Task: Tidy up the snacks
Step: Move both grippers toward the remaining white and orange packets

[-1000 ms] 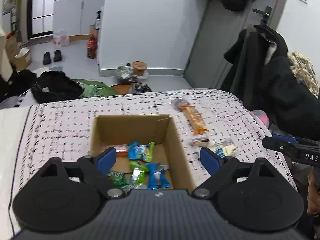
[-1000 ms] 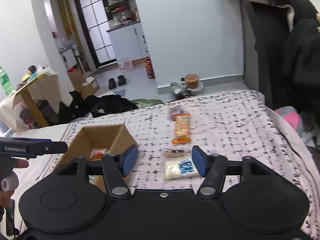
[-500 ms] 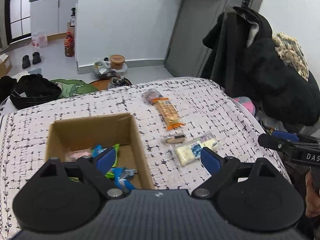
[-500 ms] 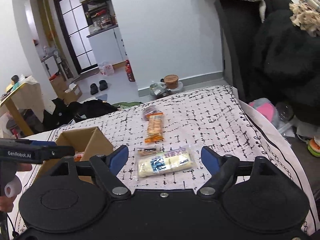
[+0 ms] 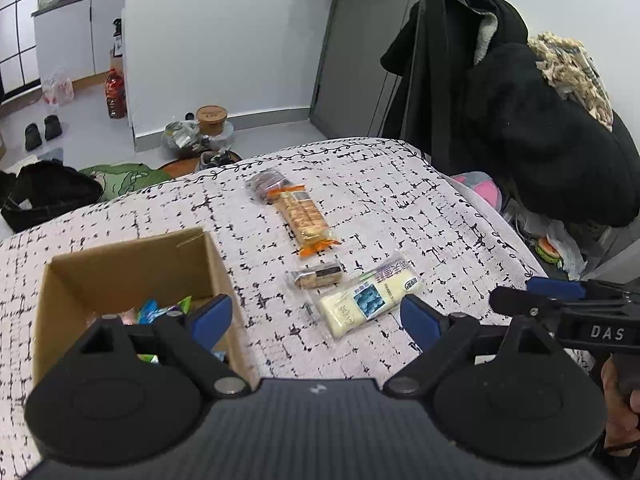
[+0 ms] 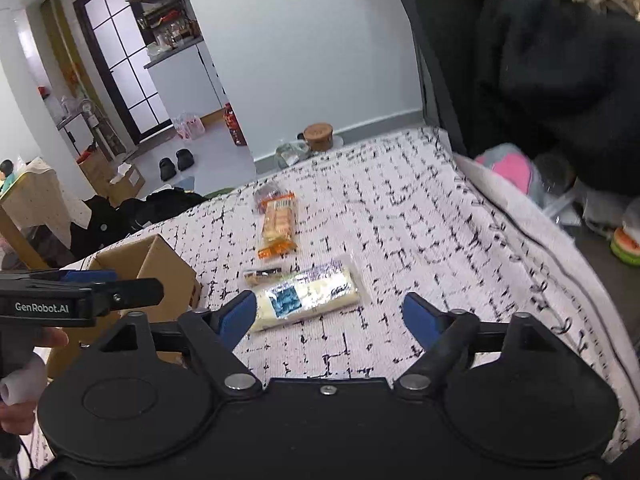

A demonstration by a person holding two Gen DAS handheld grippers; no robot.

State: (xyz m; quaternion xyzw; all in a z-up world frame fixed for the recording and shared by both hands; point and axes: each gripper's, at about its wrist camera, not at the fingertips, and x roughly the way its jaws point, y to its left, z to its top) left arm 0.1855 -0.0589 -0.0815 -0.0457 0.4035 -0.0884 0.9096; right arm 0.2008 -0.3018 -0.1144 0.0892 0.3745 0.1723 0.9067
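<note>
— How far along are you with the snacks?

— Partway, I'd judge. The cardboard box (image 5: 120,272) sits on the patterned surface (image 5: 400,208), and several small wrapped sweets (image 5: 160,310), blue and green, already lie in its bottom. Four items are not yet inside: the white packet with the blue label (image 5: 366,300), a small dark-and-tan bar (image 5: 316,276) just beside it, a long orange-ended cracker pack (image 5: 304,216) farther off, and a dark little packet (image 5: 266,182) touching that pack's far end.

— And your grippers?

— My left gripper (image 5: 316,320) is spread wide and empty, hanging over the gap between the box's right wall and the white packet. My right gripper (image 6: 330,316) is closing, with the white packet ahead of its jaws, but the pads do not press on it and nothing is held.

— So what is left?

— All four loose items still need lifting into the box. The white packet looks like the next one, since both grippers point towards it. There is room in the box as far as I can see.
</note>
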